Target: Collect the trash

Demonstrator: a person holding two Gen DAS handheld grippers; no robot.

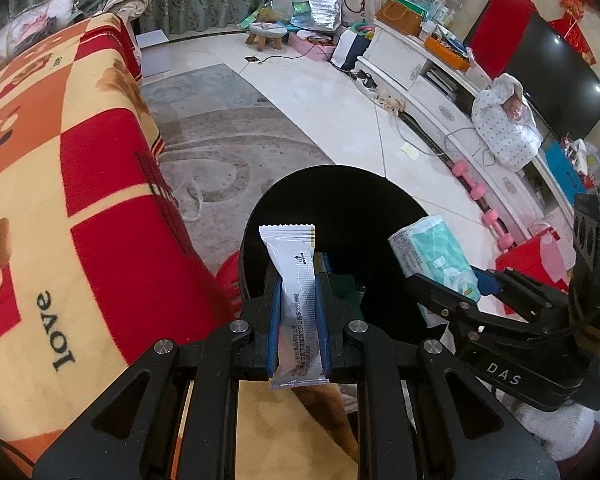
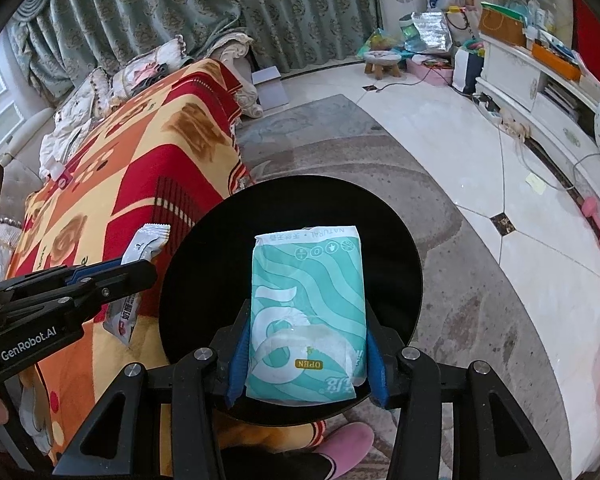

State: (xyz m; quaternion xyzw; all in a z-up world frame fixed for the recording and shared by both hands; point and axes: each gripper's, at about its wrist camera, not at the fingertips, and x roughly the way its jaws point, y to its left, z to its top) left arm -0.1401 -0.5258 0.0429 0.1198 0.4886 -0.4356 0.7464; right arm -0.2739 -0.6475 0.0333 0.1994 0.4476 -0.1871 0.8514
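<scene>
You have both pieces of trash in hand and poised at the black bin (image 2: 400,240): your left gripper (image 1: 298,264) is clamped tight on the thin white snack wrapper (image 1: 296,280), which stands up between the blue pads with its crimped top edge against the bin's dark mouth, and your right gripper (image 2: 306,312) holds the teal tissue pack (image 2: 308,304) by its sides, directly over the opening. The wrapper is the likelier one to go astray: in the right wrist view it sits at the bin's near edge, over the patterned blanket (image 1: 60,160) rather than squarely over the mouth, so if you let go here it could land on the blanket or slip down beside the bin. Being light and flat, it might also cling to a pad instead of dropping. The tissue pack is gripped only at its lower half and looks soft, so a slow release could tip it sideways against the rim. The two grippers are near each other, and crowding them together over the mouth risks a knock. You cannot see the bin's inside, which is plain black, nor its base, which your grippers hide; whether it holds anything cannot be told.
</scene>
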